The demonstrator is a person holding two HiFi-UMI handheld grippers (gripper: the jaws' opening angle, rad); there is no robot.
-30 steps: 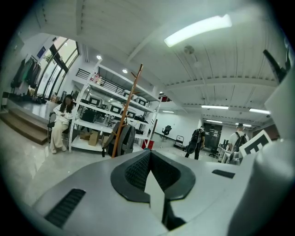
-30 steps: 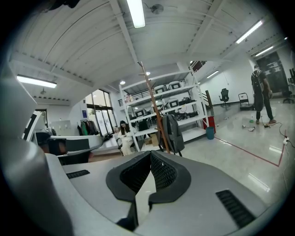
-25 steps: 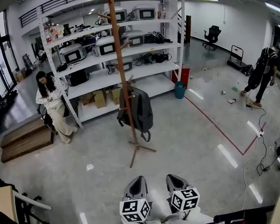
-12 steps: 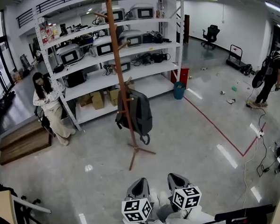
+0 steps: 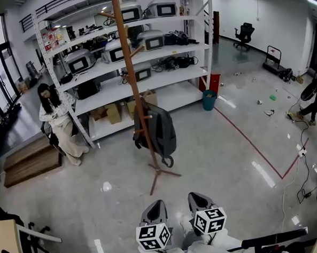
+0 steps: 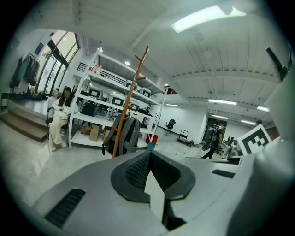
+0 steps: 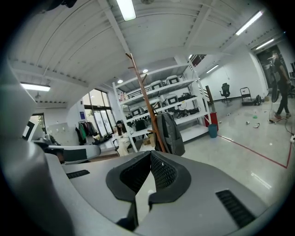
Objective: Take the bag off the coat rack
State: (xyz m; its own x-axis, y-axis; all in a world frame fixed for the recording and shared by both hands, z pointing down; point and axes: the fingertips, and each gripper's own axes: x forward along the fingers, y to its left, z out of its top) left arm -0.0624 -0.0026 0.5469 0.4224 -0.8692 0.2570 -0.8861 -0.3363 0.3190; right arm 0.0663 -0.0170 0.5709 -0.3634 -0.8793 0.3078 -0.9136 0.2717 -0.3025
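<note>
A dark grey backpack (image 5: pixel 160 131) hangs on a tall wooden coat rack (image 5: pixel 136 98) that stands on the shiny floor in the middle of the head view. Both grippers are low at the bottom edge, well short of the rack. My left gripper (image 5: pixel 155 205) and my right gripper (image 5: pixel 195 197) point toward it, both shut with nothing between their jaws. In the left gripper view the backpack (image 6: pixel 127 136) and rack (image 6: pixel 132 90) are ahead, above the shut jaw tips (image 6: pixel 150 153). The right gripper view shows the backpack (image 7: pixel 170 133) beside the rack (image 7: pixel 145 103), beyond its own shut tips (image 7: pixel 150 153).
White shelving (image 5: pixel 144 70) with machines and boxes stands behind the rack. A person (image 5: pixel 59 124) sits at its left end beside a wooden platform (image 5: pixel 29 163). A blue bin (image 5: pixel 209 100), a red floor line (image 5: pixel 250 141) and cables lie to the right, where another person (image 5: pixel 314 95) stands.
The rack and backpack have drawn slightly nearer and shifted a little in the head view. Both grippers stay shut and side by side. The person at the right has moved toward the frame's edge.
</note>
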